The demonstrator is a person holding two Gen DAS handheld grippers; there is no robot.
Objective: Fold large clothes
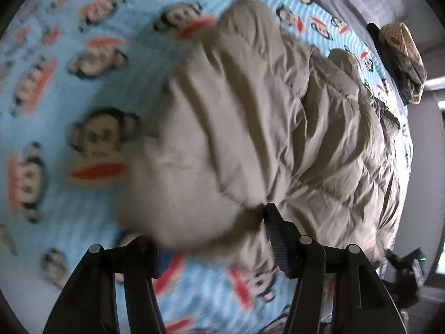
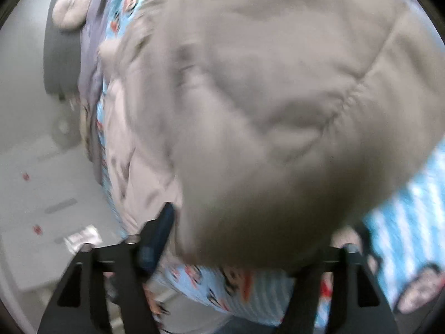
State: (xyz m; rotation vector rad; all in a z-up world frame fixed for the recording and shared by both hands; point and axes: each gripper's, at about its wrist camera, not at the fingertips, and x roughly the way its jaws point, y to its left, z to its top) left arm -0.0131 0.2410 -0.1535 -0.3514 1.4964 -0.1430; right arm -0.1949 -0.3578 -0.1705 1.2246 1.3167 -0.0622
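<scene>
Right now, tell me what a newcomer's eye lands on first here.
A puffy grey-beige quilted jacket fills the middle of both views, its near edge bulging between each gripper's fingers. Under it lies a bright blue bedsheet printed with cartoon monkey faces. Folded clothes sit stacked at the far right edge of the bed.

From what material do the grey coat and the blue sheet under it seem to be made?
Grey coat: probably a padded synthetic shell, matte with a faint sheen; it is puffy, stitched in quilted bands, with fine crinkles. Blue sheet: apparently soft printed woven fabric, perhaps cotton, matte; it carries striped ground and cartoon monkey faces. Blur leaves the weave uncertain.
</scene>
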